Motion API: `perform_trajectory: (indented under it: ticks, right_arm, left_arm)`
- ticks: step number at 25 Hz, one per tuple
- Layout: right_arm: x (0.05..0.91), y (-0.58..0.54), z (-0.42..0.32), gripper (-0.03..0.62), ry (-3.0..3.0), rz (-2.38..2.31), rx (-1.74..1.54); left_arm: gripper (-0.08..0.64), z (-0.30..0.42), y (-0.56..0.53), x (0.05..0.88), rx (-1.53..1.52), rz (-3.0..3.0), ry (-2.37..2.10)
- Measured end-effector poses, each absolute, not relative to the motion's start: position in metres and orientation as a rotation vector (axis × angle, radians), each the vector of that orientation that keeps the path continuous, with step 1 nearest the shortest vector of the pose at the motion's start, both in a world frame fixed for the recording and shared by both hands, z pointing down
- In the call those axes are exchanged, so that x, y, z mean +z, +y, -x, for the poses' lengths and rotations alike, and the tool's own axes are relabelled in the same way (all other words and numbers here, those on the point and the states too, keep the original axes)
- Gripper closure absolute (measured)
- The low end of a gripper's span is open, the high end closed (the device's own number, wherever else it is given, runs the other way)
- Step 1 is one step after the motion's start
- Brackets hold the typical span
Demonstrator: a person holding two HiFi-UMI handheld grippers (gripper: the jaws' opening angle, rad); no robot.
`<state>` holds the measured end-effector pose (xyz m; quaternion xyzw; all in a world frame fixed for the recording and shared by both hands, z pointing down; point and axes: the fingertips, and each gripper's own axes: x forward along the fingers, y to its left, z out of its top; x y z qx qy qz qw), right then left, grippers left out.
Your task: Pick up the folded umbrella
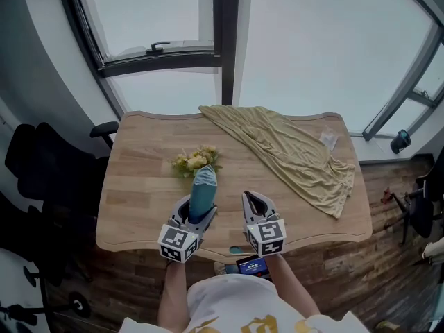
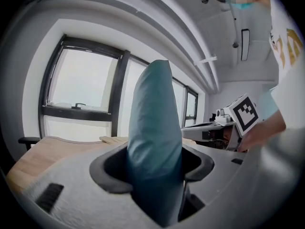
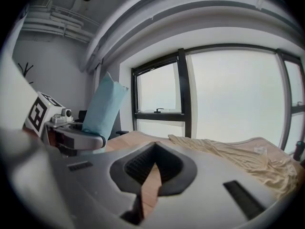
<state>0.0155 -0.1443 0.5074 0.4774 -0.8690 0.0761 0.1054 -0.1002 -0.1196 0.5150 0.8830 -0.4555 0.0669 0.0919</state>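
My left gripper (image 2: 152, 168) clamped on folded umbrella (image 2: 153, 113). Teal sleeve upright, over wooden table (image 1: 139, 193) near edge. Likely light. Fabric soft, slippery over stiff core, so grip mid-body, firm. My right gripper (image 3: 153, 166) alongside, jaws together, empty.

The wooden table (image 1: 139, 186) bears a bunch of yellow flowers (image 1: 195, 161) just beyond the left gripper (image 1: 200, 212) and an olive cloth (image 1: 291, 151) beyond the right gripper (image 1: 255, 200).

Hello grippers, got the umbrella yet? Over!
Left gripper shut on umbrella, standing up. Right gripper shut, empty. Nothing blocking; flowers, cloth lie apart.
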Motion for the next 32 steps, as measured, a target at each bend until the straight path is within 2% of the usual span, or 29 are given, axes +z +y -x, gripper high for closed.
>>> perform_trajectory:
  ticks: [12,32]
  right_arm:
    - [0.497,-0.135,-0.014,0.581,-2.579,-1.407,0.19]
    - [0.504,-0.134,-0.005,0.581,-2.596,-1.32,0.194]
  left_arm:
    - [0.272,0.105,-0.106,0.494,0.033,-2.624,-1.385]
    - [0.272,0.119,-0.11,0.499,0.016,-2.57,-1.473]
